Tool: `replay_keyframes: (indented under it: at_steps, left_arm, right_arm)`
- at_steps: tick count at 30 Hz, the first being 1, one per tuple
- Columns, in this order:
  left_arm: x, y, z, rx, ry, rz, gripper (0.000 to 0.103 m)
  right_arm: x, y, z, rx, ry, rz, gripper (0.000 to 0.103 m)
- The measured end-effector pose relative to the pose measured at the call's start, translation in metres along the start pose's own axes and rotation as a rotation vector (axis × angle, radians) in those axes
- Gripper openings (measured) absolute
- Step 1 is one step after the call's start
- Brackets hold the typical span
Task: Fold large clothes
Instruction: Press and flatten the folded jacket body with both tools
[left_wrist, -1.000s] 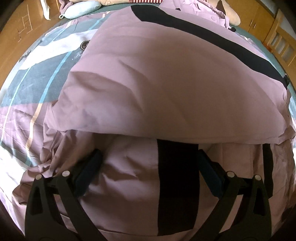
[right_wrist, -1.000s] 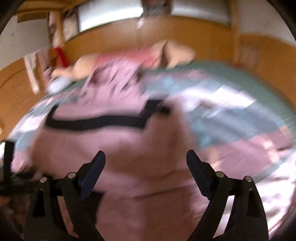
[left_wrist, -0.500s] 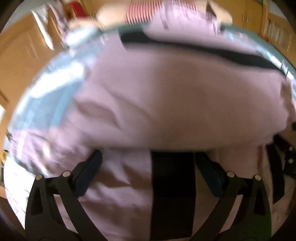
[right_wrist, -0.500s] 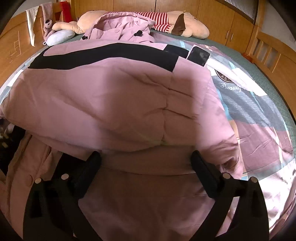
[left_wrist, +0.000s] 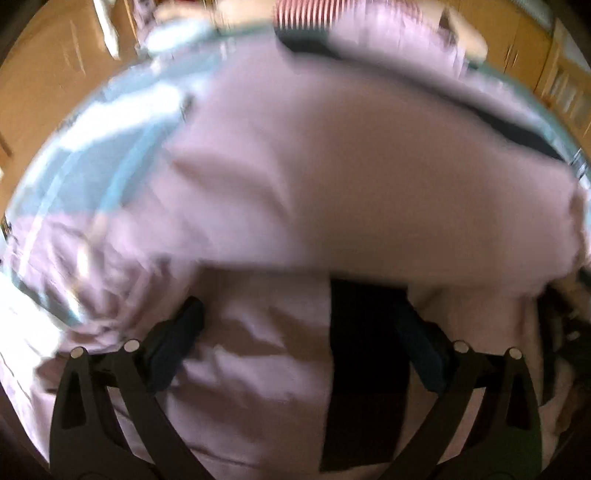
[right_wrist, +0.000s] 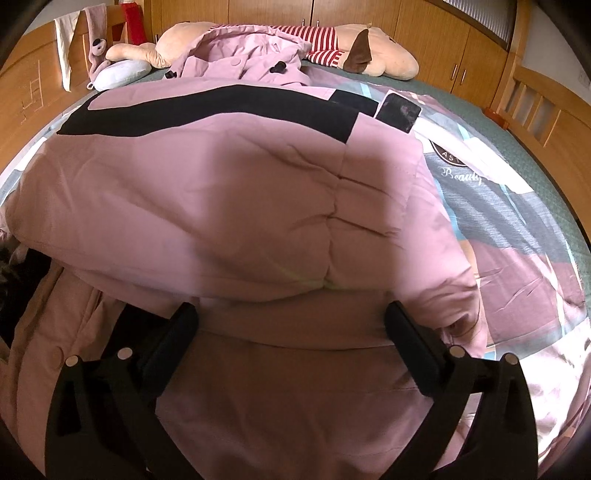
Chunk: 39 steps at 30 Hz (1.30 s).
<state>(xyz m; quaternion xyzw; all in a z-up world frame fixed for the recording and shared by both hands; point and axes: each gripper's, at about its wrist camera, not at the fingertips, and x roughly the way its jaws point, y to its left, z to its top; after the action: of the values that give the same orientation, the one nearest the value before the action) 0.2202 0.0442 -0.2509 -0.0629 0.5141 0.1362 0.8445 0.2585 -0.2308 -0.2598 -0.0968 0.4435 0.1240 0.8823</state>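
Note:
A large puffy pink coat (right_wrist: 229, 206) with black bands (right_wrist: 207, 107) lies on the bed, its upper half folded over the lower half. It fills the blurred left wrist view (left_wrist: 351, 184) too. My right gripper (right_wrist: 291, 325) is open and empty, just above the coat's lower layer at the fold edge. My left gripper (left_wrist: 303, 325) is open and empty over the lower layer, a black stripe (left_wrist: 365, 362) between its fingers.
A second pink garment (right_wrist: 251, 59) and a striped plush toy (right_wrist: 351, 48) lie at the bed's far end, with a small grey pillow (right_wrist: 122, 74) at the left. A patterned bedsheet (right_wrist: 517, 229) shows at the right. Wooden cabinets (right_wrist: 424, 29) surround the bed.
The left gripper's view has shifted back and tilted up with motion blur. The right gripper's view has steadied over the folded coat. Both grippers stay open.

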Motion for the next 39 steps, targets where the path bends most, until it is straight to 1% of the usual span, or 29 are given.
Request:
replay_keyframes:
  at_steps: [1,4,5,6,8,9,10,11,12,13,15,16,17,18,19,20,22,26,28,29,30,31,32,33,34,35,37,38,39]
  left_arm:
    - [-0.002,-0.001,0.001,0.002,-0.013,0.004,0.101]
    - [-0.006,-0.006,0.003,0.013,-0.007,0.011,0.101]
    - [-0.010,-0.005,0.001,0.004,-0.015,0.007,0.101]
    - [-0.021,-0.003,-0.006,-0.011,-0.033,-0.002,0.101]
    - [-0.042,0.008,-0.007,-0.028,-0.106,-0.033,0.101]
    - [-0.049,0.009,-0.004,-0.018,-0.137,-0.036,0.101]
    - [-0.054,0.010,-0.001,-0.003,-0.166,-0.030,0.101]
    - [-0.056,0.011,0.004,0.016,-0.187,-0.007,0.101]
    - [-0.055,0.011,0.006,0.025,-0.182,0.010,0.101]
    - [-0.048,0.013,0.009,0.024,-0.153,0.016,0.101]
    - [-0.034,0.020,0.009,-0.010,-0.106,-0.019,0.101]
    - [-0.026,0.024,0.008,-0.036,-0.071,-0.049,0.101]
    - [-0.020,0.024,0.008,-0.045,-0.047,-0.059,0.101]
    - [-0.017,0.029,0.016,-0.043,-0.035,-0.053,0.101]
    - [-0.015,0.027,0.015,-0.038,-0.031,-0.045,0.101]
    - [-0.013,0.027,0.014,-0.035,-0.027,-0.037,0.101]
    - [-0.009,0.021,0.016,-0.016,-0.026,-0.011,0.101]
    - [-0.003,0.016,0.021,0.015,-0.028,0.027,0.101]
    - [-0.001,0.014,0.021,0.020,-0.034,0.030,0.101]
    - [-0.004,0.009,0.020,0.024,-0.036,0.034,0.101]
    - [-0.008,0.013,0.012,0.025,-0.040,0.038,0.101]
    - [-0.010,0.013,0.009,0.027,-0.043,0.041,0.101]
    - [-0.010,0.013,0.007,0.031,-0.045,0.045,0.101]
    - [-0.011,0.013,0.006,0.032,-0.047,0.046,0.101]
    - [-0.011,0.013,0.006,0.032,-0.049,0.043,0.101]
    - [-0.010,0.013,0.006,0.032,-0.051,0.038,0.101]
    - [-0.010,0.014,0.003,0.034,-0.056,0.033,0.101]
    - [-0.010,0.015,0.003,0.033,-0.057,0.027,0.101]
    - [-0.010,0.016,0.003,0.030,-0.057,0.021,0.101]
  right_arm:
    - [0.000,0.000,0.000,0.000,0.000,0.000,0.102]
    - [-0.002,0.000,0.000,-0.001,-0.003,0.001,0.102]
    - [-0.008,0.000,0.000,0.001,-0.024,0.001,0.102]
    - [-0.019,-0.001,0.000,0.010,-0.071,-0.005,0.100]
    - [-0.060,0.001,0.002,0.017,-0.237,0.015,0.100]
    - [-0.076,0.005,0.006,0.004,-0.295,0.035,0.100]
    - [-0.088,0.013,0.015,-0.018,-0.330,0.046,0.100]
    - [-0.093,0.021,0.024,-0.040,-0.331,0.051,0.100]
    - [-0.092,0.030,0.035,-0.056,-0.318,0.061,0.100]
    - [-0.087,0.041,0.048,-0.062,-0.297,0.084,0.100]
    - [-0.067,0.056,0.070,-0.031,-0.252,0.143,0.100]
    - [-0.048,0.062,0.081,0.001,-0.210,0.177,0.100]
    - [-0.031,0.067,0.088,0.026,-0.170,0.189,0.100]
    - [-0.010,0.071,0.091,0.056,-0.115,0.186,0.100]
    - [0.017,0.076,0.092,0.068,-0.047,0.148,0.101]
    - [0.038,0.082,0.086,0.049,-0.039,0.126,0.102]
    - [0.042,0.086,0.075,0.024,-0.118,0.115,0.102]
    - [0.041,0.081,0.072,0.038,-0.124,0.153,0.102]
    - [0.031,0.077,0.072,0.048,-0.144,0.151,0.102]
    - [0.023,0.073,0.069,0.067,-0.173,0.114,0.102]
    - [0.013,0.066,0.066,0.093,-0.203,0.070,0.102]
    - [0.007,0.054,0.063,0.140,-0.230,0.025,0.102]
    - [0.008,0.043,0.061,0.182,-0.223,0.005,0.102]
    - [0.016,0.033,0.060,0.220,-0.176,-0.016,0.102]
    - [0.032,0.025,0.061,0.234,-0.096,-0.009,0.102]
    - [0.038,0.025,0.062,0.219,-0.069,-0.001,0.102]
    - [0.036,0.030,0.069,0.175,-0.050,-0.037,0.102]
    - [0.030,0.031,0.072,0.163,-0.062,-0.056,0.102]
    - [0.019,0.030,0.073,0.160,-0.109,-0.068,0.102]
